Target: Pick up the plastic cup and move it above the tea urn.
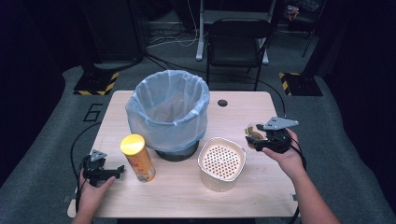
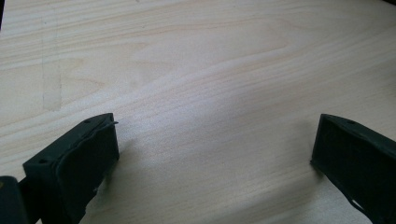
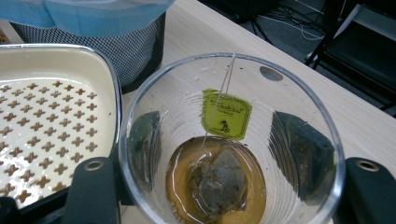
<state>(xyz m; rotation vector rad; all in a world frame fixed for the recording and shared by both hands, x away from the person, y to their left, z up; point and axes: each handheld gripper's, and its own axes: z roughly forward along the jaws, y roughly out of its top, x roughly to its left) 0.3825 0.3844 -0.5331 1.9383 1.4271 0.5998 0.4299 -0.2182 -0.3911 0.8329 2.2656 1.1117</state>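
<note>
light: bright on table (image 1: 187, 196), dark surround | shadows: soft | focus: high view slightly soft, close views sharp

My bench (image 1: 243, 191) is pale wood with a dark round hole (image 1: 222, 102) near its upper right. On it stand a bag-lined bin (image 1: 168, 112) at centre, a yellow-lidded can (image 1: 137, 157) lower left, and a cream perforated tray (image 1: 222, 163) lower right.

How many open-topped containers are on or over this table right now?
3: the bag-lined bin at the table's back centre, the cream perforated container in front of it, and the glass cup with a tea bag, gripped by the right gripper.
</note>
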